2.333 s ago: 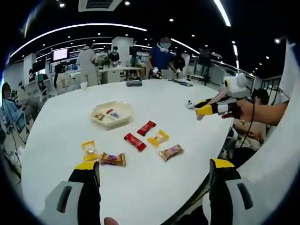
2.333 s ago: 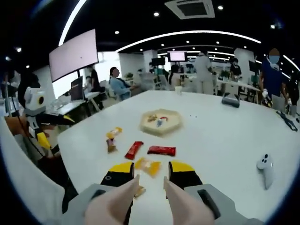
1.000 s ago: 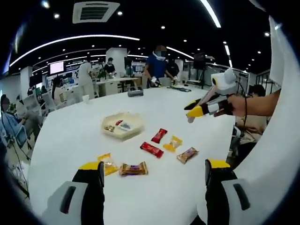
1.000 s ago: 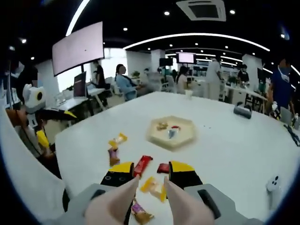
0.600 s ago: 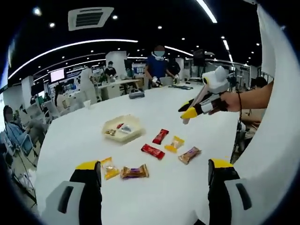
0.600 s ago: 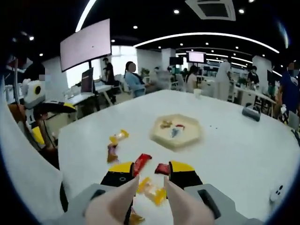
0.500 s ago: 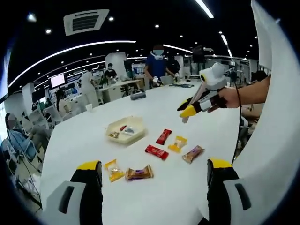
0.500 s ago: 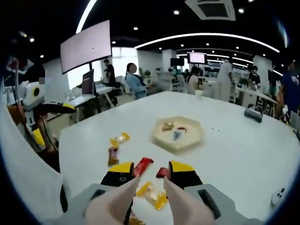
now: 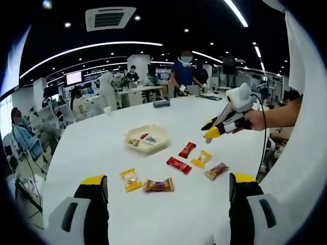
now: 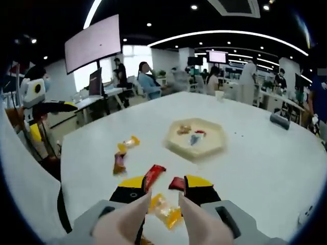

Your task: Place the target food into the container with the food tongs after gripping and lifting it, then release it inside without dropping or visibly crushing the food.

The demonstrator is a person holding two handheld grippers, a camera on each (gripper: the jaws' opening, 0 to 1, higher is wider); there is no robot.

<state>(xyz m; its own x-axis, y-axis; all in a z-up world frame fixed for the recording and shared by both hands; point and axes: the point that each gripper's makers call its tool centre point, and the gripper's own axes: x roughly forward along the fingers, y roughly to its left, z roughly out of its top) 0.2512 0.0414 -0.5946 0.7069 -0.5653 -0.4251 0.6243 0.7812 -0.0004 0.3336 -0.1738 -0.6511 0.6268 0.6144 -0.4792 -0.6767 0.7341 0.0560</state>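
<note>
The tray is a shallow beige hexagon on the smooth white table, with small snacks inside. Shiny wrapped snacks lie loose near it: a yellow snack sits under the right gripper, whose jaws stand apart, holding nothing. The left gripper is wide apart, empty, above the table.
</note>
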